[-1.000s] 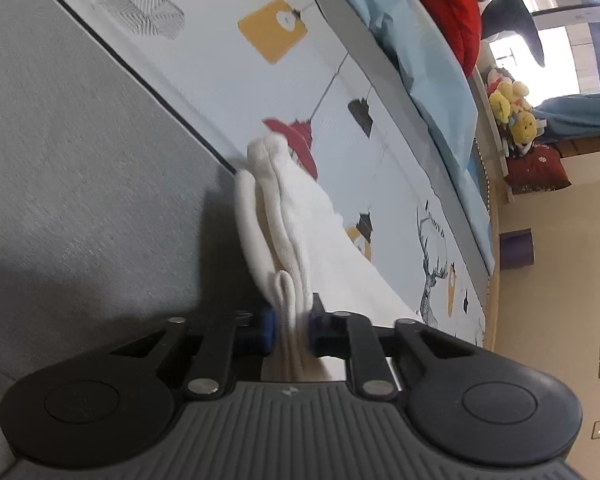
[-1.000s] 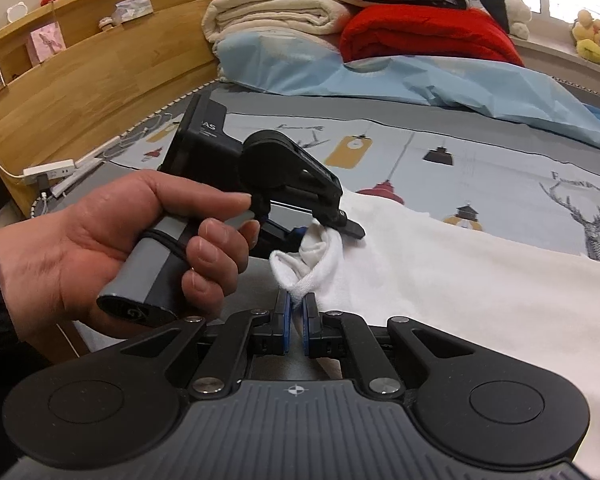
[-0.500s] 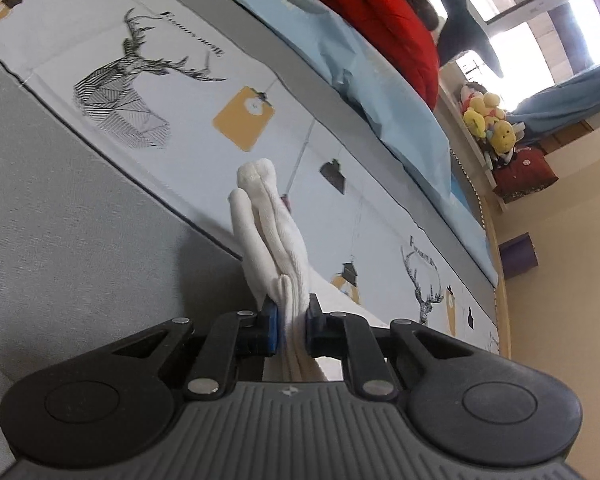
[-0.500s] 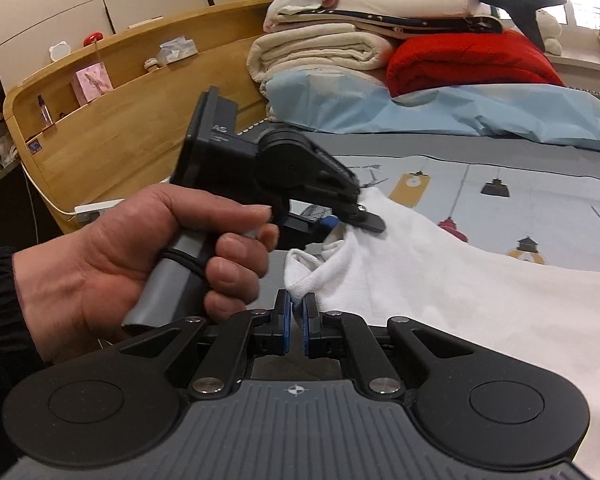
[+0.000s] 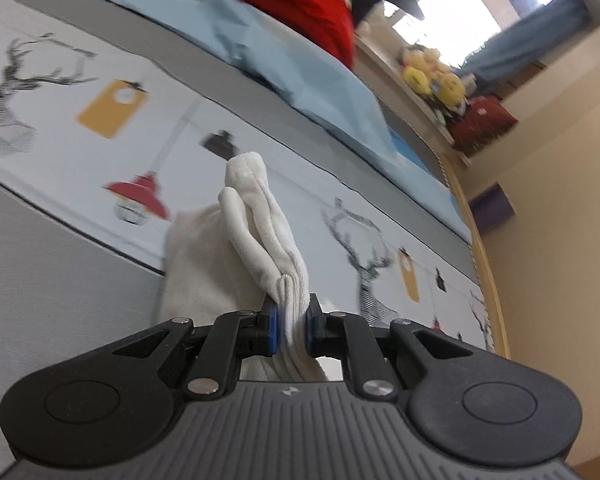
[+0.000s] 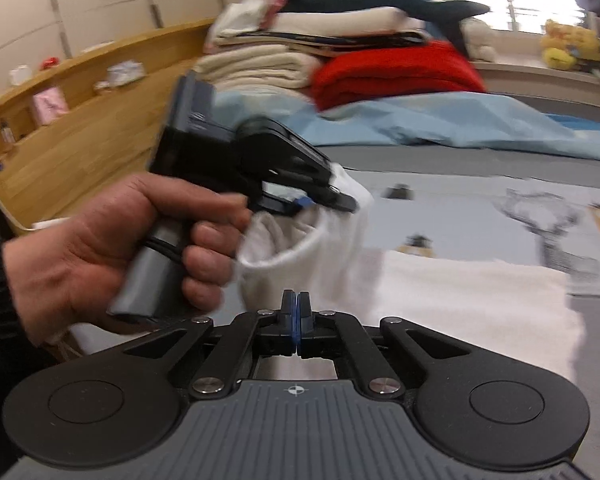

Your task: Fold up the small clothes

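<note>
Bed (image 5: 40, 264): grey cover with a printed panel of deer and lamps; blue sheet and red blanket (image 6: 396, 72) at the far side.
White garment (image 5: 260, 236): bunched corner lifted above the bed (the rest lies flat on the cover).
Left tongs (image 5: 291, 328): clamped on that bunched white fabric.
Right tongs (image 6: 296, 320): pads together, nothing visible between them.
Containers: none visible.

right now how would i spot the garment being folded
Start at the bed cover printed with deer and lamps. The white garment lies on it, one bunched corner pinched in the left gripper. It alone is plain white and lifted off the cover.
</note>
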A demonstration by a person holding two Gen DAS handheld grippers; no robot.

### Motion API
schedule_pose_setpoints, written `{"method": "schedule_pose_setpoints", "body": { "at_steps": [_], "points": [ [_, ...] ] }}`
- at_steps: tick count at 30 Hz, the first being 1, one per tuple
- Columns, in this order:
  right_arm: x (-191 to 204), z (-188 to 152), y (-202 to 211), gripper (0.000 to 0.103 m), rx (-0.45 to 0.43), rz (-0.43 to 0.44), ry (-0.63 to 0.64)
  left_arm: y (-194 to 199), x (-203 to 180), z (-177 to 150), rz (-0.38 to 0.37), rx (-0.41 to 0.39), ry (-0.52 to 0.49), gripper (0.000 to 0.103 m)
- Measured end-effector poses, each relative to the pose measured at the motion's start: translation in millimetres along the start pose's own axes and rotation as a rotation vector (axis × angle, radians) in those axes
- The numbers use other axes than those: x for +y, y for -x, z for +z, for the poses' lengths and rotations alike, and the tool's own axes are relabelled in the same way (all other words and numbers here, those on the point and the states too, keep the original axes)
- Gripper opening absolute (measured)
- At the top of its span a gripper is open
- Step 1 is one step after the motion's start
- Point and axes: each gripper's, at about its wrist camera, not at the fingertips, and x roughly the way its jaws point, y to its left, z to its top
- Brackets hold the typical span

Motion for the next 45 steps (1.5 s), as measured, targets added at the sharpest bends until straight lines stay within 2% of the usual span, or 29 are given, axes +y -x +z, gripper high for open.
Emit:
{"method": "schedule_pose_setpoints", "body": {
  "at_steps": [6, 12, 13, 14, 15, 16, 17, 18, 20, 23, 24, 25, 27, 30, 32, 34, 37, 39, 42, 45],
  "points": [
    [-59, -10, 37, 0.0, -0.013, -0.194, -0.124, -39, -80, -41, -0.006, 0.036, -0.143, 0.013],
    [-108, -26, 62, 0.0, 0.028, -0.385, -0.243, -74, -153, -93, -0.03, 0.042, -0.295, 0.016],
    [-114, -29, 63, 0.0, 0.042, -0.421, -0.263, -80, -164, -101, -0.04, 0.046, -0.338, 0.023],
    [-119, -34, 63, 0.0, 0.056, -0.453, -0.279, -85, -171, -105, -0.06, 0.064, -0.369, 0.036],
    [-125, -38, 63, 0.0, 0.078, -0.494, -0.299, -87, -174, -108, -0.086, 0.094, -0.388, 0.044],
    [-130, -42, 62, 0.0, 0.1, -0.521, -0.322, -87, -177, -109, -0.11, 0.113, -0.402, 0.049],
    [-137, -45, 62, 0.001, 0.116, -0.535, -0.355, -81, -177, -107, -0.122, 0.089, -0.409, 0.051],
    [-145, -48, 63, 0.003, 0.123, -0.538, -0.389, -74, -173, -102, -0.122, 0.061, -0.4, 0.051],
    [-154, -53, 64, 0.003, 0.121, -0.539, -0.45, -64, -153, -82, -0.112, 0.04, -0.312, 0.051],
    [-159, -54, 59, 0.003, 0.119, -0.509, -0.492, -55, -114, -53, -0.09, 0.053, -0.182, 0.05],
    [-158, -55, 53, 0.008, 0.127, -0.483, -0.498, -52, -104, -47, -0.077, 0.061, -0.168, 0.05],
    [-158, -55, 47, 0.011, 0.136, -0.461, -0.504, -49, -95, -44, -0.058, 0.074, -0.166, 0.05],
    [-158, -59, 35, 0.032, 0.167, -0.42, -0.532, -43, -86, -40, -0.033, 0.095, -0.191, 0.05],
    [-161, -66, 13, 0.039, 0.215, -0.38, -0.608, -32, -73, -41, -0.002, 0.136, -0.24, 0.05],
    [-165, -71, -3, 0.041, 0.262, -0.387, -0.659, -29, -66, -45, 0.017, 0.176, -0.264, 0.05],
    [-166, -77, -17, 0.041, 0.299, -0.392, -0.691, -31, -59, -54, 0.039, 0.235, -0.3, 0.05],
    [-163, -87, -27, 0.036, 0.348, -0.42, -0.7, -38, -45, -70, 0.128, 0.33, -0.384, 0.05],
    [-159, -84, -29, 0.006, 0.338, -0.414, -0.67, -38, -36, -74, 0.173, 0.346, -0.418, 0.05],
    [-152, -71, -20, 0.004, 0.295, -0.411, -0.58, -32, -28, -69, 0.153, 0.343, -0.398, 0.05],
    [-150, -51, 4, 0.003, 0.196, -0.392, -0.529, -26, -32, -65, 0.113, 0.333, -0.394, 0.05]
  ]
}}
